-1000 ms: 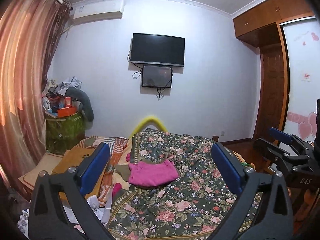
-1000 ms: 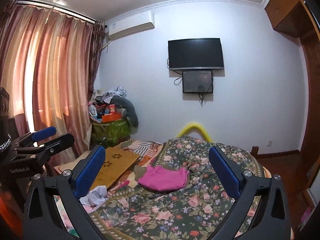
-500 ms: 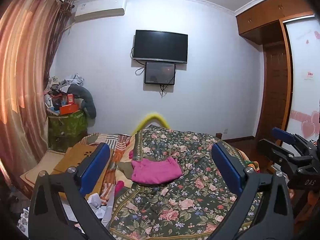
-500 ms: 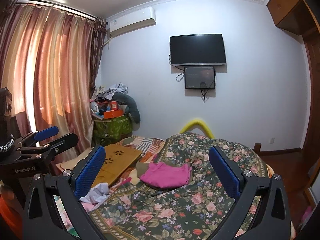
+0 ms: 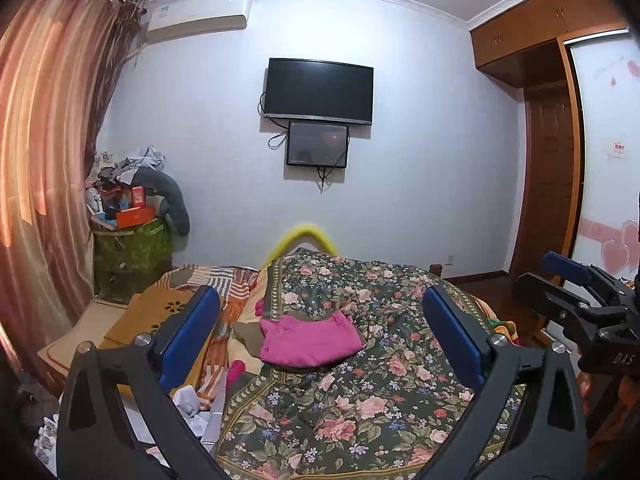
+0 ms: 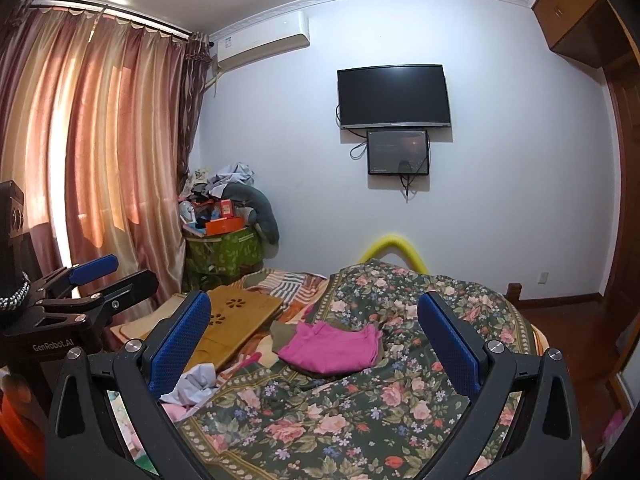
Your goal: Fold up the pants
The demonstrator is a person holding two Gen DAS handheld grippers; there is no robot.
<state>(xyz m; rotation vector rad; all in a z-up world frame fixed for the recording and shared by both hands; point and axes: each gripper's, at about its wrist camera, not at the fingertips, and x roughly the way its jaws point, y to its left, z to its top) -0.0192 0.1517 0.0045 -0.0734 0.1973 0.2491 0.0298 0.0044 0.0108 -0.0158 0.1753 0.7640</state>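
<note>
Folded pink pants point(image 5: 310, 340) lie on the floral bedspread point(image 5: 360, 400), on top of an olive garment; they also show in the right wrist view point(image 6: 332, 346). My left gripper point(image 5: 320, 340) is open and empty, held well short of the pants and above the bed. My right gripper point(image 6: 314, 340) is open and empty, also held back from the pants. The right gripper shows at the right edge of the left wrist view point(image 5: 576, 300). The left gripper shows at the left edge of the right wrist view point(image 6: 88, 284).
A wooden lap desk point(image 6: 228, 320) lies on the bed's left side. Crumpled white cloth point(image 6: 196, 384) lies near it. A green box piled with clutter point(image 5: 132, 240) stands by the curtain point(image 6: 80, 160). A TV point(image 5: 320, 92) hangs on the far wall. A wardrobe point(image 5: 552, 160) stands at right.
Both grippers tilted slightly, so the view drifted; the pants sit a little lower and more central. Both stay open and empty.
</note>
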